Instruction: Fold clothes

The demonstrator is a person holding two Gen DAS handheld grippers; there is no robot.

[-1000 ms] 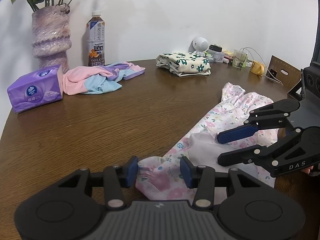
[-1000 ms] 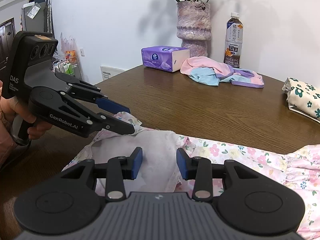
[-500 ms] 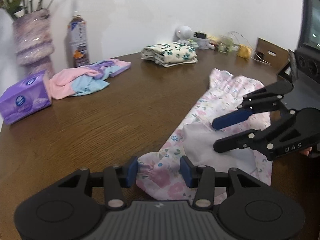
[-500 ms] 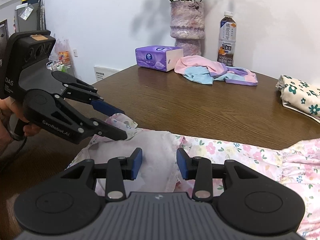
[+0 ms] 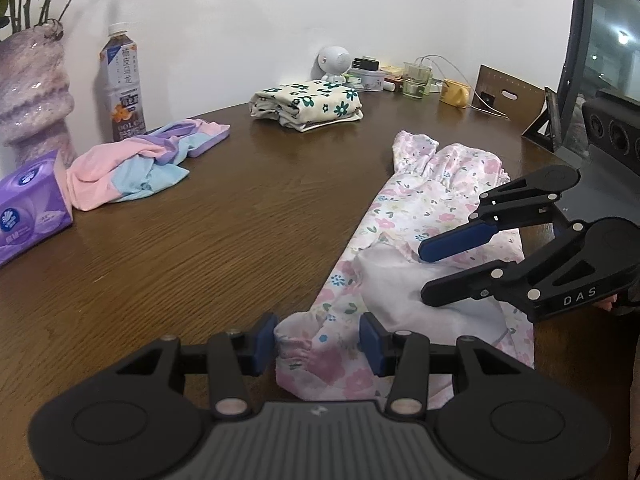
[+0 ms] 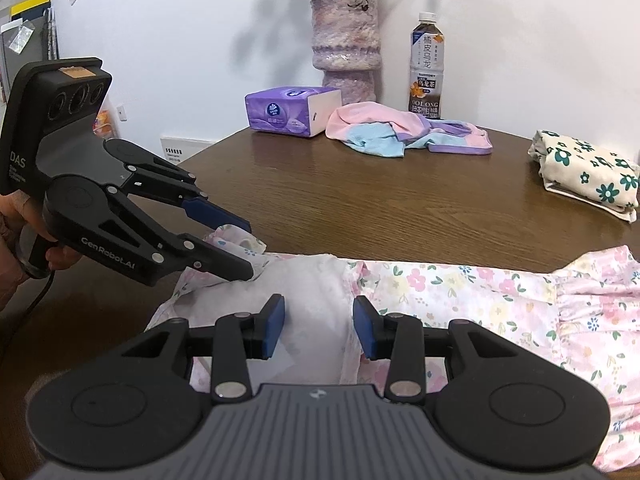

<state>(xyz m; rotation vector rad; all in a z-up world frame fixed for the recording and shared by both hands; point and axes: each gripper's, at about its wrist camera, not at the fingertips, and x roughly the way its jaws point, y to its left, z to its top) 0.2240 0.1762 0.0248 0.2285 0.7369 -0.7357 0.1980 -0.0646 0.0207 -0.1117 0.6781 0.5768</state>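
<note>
We see a pink floral garment (image 5: 432,208) lying stretched on the brown wooden worktop (image 5: 224,224), running from about six o'clock toward two o'clock in the left wrist view, with its pale lining turned up near the close end. The left gripper (image 5: 318,338) has its jaws spread apart, with the gathered cuff of the garment sitting between the blue pads; the cloth reaches both pads, but it is not pinched flat. In the right wrist view that same gripper (image 6: 244,248) comes in from nine o'clock, a hand (image 6: 24,240) on its handle, and its tips straddle the ruffled edge.

The right gripper (image 6: 319,326) also has its jaws released, hanging over the white lining of the garment (image 6: 460,292); we cannot tell whether its pads touch the cloth. From the left wrist view it (image 5: 428,272) enters at three o'clock.

Toward eleven o'clock on the worktop lies a crumpled pink and blue garment (image 5: 136,164), with a purple tissue pack (image 5: 28,204) just beside it at nine o'clock, a tea bottle (image 5: 122,84) and a vase (image 5: 34,96) behind. A folded cream floral cloth (image 5: 308,104) rests at twelve o'clock.
</note>
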